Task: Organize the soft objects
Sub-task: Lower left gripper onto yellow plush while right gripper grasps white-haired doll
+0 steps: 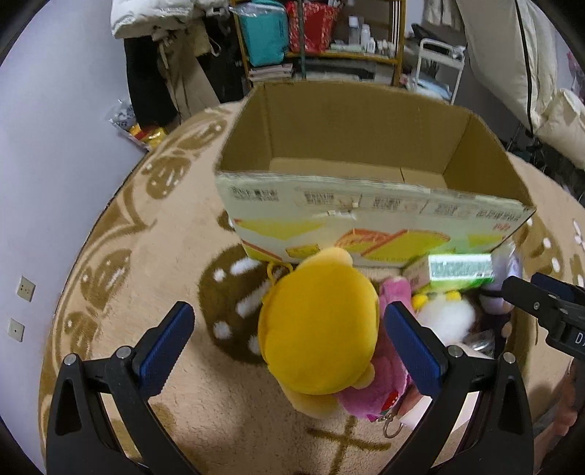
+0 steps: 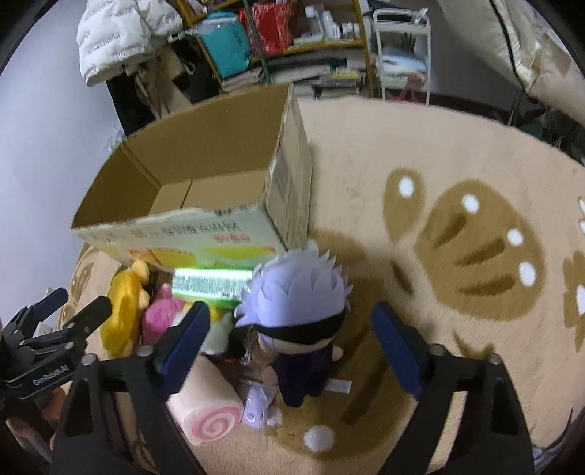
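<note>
A pile of soft toys lies on the rug in front of an open cardboard box (image 1: pixel 365 120) (image 2: pixel 204 153). My left gripper (image 1: pixel 289 329) is open, its jaws on either side of a yellow plush (image 1: pixel 318 329), not touching it; the plush also shows in the right wrist view (image 2: pixel 122 310). A pink plush (image 1: pixel 387 380) (image 2: pixel 161 318) lies beside it. My right gripper (image 2: pixel 292 329) is open around a white-haired doll in dark clothes (image 2: pixel 296 303). A pink swirl-roll plush (image 2: pixel 208 409) and a white fluffy toy (image 1: pixel 446 318) lie in the pile.
A green-and-white carton (image 1: pixel 457 270) (image 2: pixel 210 285) rests against the box front. The beige patterned rug (image 2: pixel 438 182) spreads to the right. Shelves with bags (image 1: pixel 292 33), a white trolley (image 2: pixel 402 54), hanging clothes and bedding stand behind.
</note>
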The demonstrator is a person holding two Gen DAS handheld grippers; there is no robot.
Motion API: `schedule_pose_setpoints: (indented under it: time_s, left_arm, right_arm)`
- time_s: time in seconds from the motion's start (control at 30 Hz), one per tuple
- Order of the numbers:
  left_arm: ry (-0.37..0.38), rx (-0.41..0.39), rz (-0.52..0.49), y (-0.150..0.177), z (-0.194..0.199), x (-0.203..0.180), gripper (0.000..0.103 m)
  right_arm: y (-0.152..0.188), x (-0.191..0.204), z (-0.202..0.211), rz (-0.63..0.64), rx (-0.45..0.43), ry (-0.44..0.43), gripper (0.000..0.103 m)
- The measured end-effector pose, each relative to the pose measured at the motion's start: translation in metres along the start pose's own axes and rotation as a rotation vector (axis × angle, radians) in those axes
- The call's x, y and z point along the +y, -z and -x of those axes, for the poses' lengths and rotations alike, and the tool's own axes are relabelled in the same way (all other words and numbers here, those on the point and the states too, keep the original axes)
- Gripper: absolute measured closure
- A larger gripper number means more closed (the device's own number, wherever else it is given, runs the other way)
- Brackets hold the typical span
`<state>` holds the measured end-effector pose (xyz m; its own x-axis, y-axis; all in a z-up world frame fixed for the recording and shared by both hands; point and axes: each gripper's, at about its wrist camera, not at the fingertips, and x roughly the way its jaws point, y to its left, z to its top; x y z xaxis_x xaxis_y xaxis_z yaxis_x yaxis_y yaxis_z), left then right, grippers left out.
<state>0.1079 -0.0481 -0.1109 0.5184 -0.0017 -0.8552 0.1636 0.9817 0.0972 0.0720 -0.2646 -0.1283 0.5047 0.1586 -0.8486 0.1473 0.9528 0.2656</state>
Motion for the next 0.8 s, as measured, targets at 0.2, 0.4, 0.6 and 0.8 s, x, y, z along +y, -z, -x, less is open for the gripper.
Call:
schedule_pose_setpoints:
  time_s: [0.2, 0.4, 0.6, 0.8]
  left_arm:
    - [0.045, 0.080, 0.026, 0.003, -0.017, 0.001, 0.002]
    - [0.083, 0.110, 0.052, 0.005, -0.022, 0.003, 0.029]
    - [0.082, 0.122, 0.067, 0.006, -0.024, 0.005, 0.032]
    - [0.066, 0.124, 0.085, 0.004, -0.025, 0.011, 0.032]
  right_arm:
    - [0.003, -0.006, -0.022, -0.009, 0.080, 0.002, 0.040]
    - [0.005, -0.007, -0.034, -0.026, 0.116, -0.005, 0.040]
    - [0.009, 0.000, -0.045, 0.008, 0.158, 0.019, 0.046]
    - [0.010, -0.001, -0.049, 0.002, 0.152, 0.018, 0.051]
